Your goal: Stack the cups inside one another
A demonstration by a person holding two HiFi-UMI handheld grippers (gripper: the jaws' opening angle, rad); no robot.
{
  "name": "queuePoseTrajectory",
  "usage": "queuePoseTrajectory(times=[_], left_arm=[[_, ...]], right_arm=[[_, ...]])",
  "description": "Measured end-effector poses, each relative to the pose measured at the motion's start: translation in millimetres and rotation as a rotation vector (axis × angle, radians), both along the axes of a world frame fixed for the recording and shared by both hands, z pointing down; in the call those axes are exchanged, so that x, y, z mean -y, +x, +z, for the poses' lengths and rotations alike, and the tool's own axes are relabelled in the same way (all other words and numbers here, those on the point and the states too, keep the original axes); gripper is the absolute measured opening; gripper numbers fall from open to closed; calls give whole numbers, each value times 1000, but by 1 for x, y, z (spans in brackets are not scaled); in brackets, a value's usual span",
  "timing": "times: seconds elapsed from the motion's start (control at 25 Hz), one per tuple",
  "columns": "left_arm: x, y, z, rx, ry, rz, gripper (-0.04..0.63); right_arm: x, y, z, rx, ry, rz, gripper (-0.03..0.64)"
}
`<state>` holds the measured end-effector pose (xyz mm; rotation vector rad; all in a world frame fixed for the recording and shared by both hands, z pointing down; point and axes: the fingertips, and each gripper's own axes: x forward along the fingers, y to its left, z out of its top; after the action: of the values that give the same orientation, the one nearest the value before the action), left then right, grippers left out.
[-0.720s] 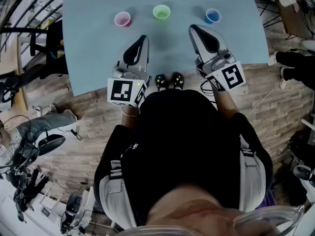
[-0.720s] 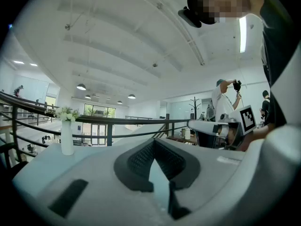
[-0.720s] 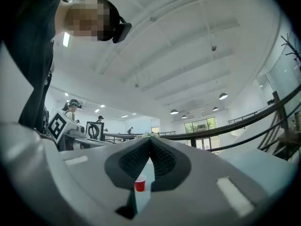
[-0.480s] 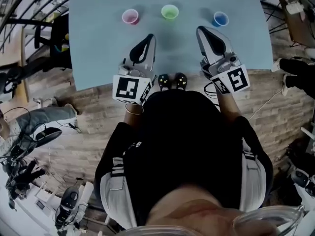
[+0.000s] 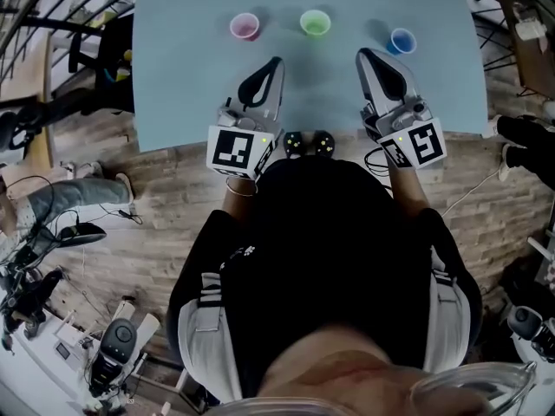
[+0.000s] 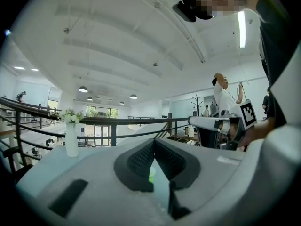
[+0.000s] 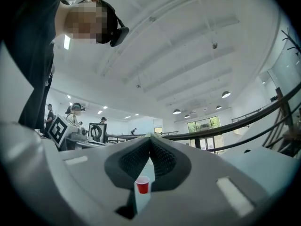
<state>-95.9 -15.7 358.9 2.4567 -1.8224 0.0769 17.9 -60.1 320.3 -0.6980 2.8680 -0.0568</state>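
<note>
So the left gripper (image 5: 274, 62) and right gripper (image 5: 363, 55) are both pinched shut, holding nothing. The pink cup (image 5: 244, 26), green cup (image 5: 315, 22) and blue cup (image 5: 401, 40) stand apart just beyond their tips (nothing nested yet). Reach in closed and you'd likely knock one over.

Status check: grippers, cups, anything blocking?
Left gripper and right gripper shut, empty. Pink cup, green cup, blue cup separate on table, unstacked. Path clear.

**A:** Head view?
**B:** Evenly lit, rather dim. The table (image 5: 191, 76) showed only soft shadows, and the edges bowed outward.
**A:** Gripper views?
**B:** Bright. A strip light (image 6: 241, 29) glared at 2 o'clock. A black vignette ringed both views, and the nearest foreground was out of focus.
</note>
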Motion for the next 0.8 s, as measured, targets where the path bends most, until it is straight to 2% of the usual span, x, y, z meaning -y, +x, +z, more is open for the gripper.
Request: queuePoseTrajectory(times=[0.12, 0.32, 0.8], left_arm=[[4, -11, 4, 0, 4, -12, 2], [10, -32, 27, 30, -33, -56, 33], [29, -88, 73, -14, -104, -154, 132]], right_arm=[[3, -4, 1, -4, -4, 0, 3], [6, -5, 0, -4, -3, 3, 3], [19, -7, -3, -25, -11, 35, 3]])
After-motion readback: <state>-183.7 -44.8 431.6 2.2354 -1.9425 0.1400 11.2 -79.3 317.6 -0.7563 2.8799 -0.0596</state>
